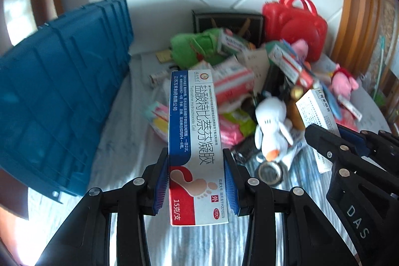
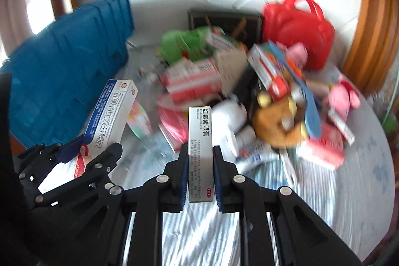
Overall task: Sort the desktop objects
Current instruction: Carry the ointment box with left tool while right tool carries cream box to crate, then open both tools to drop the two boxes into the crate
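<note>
My left gripper is shut on a long white, blue and red gel box with a foot picture, held above the striped cloth. The same box shows at the left of the right wrist view. My right gripper is shut on a slim silver-white ointment box, which also shows at the right of the left wrist view. A pile of medicine boxes and plush toys lies ahead of both grippers.
A blue plastic crate stands tilted at the left. A red plastic case and a dark framed box sit at the back against the white tiled wall. A white plush and a brown plush lie in the pile.
</note>
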`<control>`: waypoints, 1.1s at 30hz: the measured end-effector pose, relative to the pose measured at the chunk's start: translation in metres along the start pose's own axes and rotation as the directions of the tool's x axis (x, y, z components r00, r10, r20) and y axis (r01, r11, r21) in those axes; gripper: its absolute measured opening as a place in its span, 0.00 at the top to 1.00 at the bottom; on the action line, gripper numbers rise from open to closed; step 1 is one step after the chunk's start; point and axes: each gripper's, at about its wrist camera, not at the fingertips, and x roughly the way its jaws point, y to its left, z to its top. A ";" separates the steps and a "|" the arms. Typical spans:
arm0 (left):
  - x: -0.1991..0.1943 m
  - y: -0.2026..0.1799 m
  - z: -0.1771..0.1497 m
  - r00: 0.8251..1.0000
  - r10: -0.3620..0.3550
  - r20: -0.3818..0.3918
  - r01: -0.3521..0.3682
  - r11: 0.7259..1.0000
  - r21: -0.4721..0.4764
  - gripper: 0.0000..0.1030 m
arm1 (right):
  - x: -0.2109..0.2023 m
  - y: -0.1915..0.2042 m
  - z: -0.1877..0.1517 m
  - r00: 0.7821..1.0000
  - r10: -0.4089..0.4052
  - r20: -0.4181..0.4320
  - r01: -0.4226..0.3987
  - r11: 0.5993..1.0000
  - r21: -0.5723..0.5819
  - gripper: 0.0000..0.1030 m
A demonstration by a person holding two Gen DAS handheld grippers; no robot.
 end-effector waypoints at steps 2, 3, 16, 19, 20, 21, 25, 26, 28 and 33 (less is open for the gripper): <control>-0.016 0.010 0.010 0.999 0.022 0.039 -0.021 0.999 -0.025 0.62 | -0.011 0.011 0.013 0.999 0.020 0.038 -0.019 0.999 -0.030 0.83; -0.025 0.015 0.014 0.998 0.032 0.057 -0.030 0.999 -0.037 0.62 | -0.017 0.015 0.018 0.998 0.030 0.059 -0.028 0.999 -0.044 0.83; -0.125 0.098 0.052 0.947 0.206 0.245 -0.162 0.969 -0.189 0.62 | -0.087 0.093 0.082 0.955 0.186 0.232 -0.133 0.965 -0.228 0.83; -0.140 0.128 0.058 0.933 0.239 0.270 -0.184 0.959 -0.214 0.62 | -0.099 0.126 0.096 0.937 0.223 0.269 -0.151 0.953 -0.262 0.83; -0.142 0.141 0.059 0.928 0.249 0.278 -0.191 0.957 -0.220 0.62 | -0.101 0.139 0.100 0.931 0.235 0.277 -0.159 0.949 -0.271 0.83; -0.145 0.153 0.061 0.922 0.260 0.286 -0.199 0.954 -0.226 0.62 | -0.103 0.152 0.104 0.926 0.248 0.286 -0.167 0.945 -0.280 0.83; -0.147 0.207 0.068 0.908 0.297 0.294 -0.230 0.943 -0.240 0.62 | -0.100 0.206 0.119 0.909 0.295 0.295 -0.204 0.931 -0.301 0.83; -0.145 0.222 0.071 0.906 0.306 0.291 -0.240 0.940 -0.242 0.62 | -0.096 0.222 0.124 0.907 0.305 0.291 -0.213 0.928 -0.307 0.83; -0.141 0.253 0.077 0.902 0.325 0.285 -0.260 0.934 -0.245 0.62 | -0.089 0.254 0.133 0.903 0.321 0.286 -0.230 0.922 -0.311 0.83; -0.126 0.330 0.087 0.897 0.364 0.251 -0.303 0.919 -0.253 0.62 | -0.064 0.314 0.152 0.903 0.337 0.265 -0.257 0.920 -0.296 0.83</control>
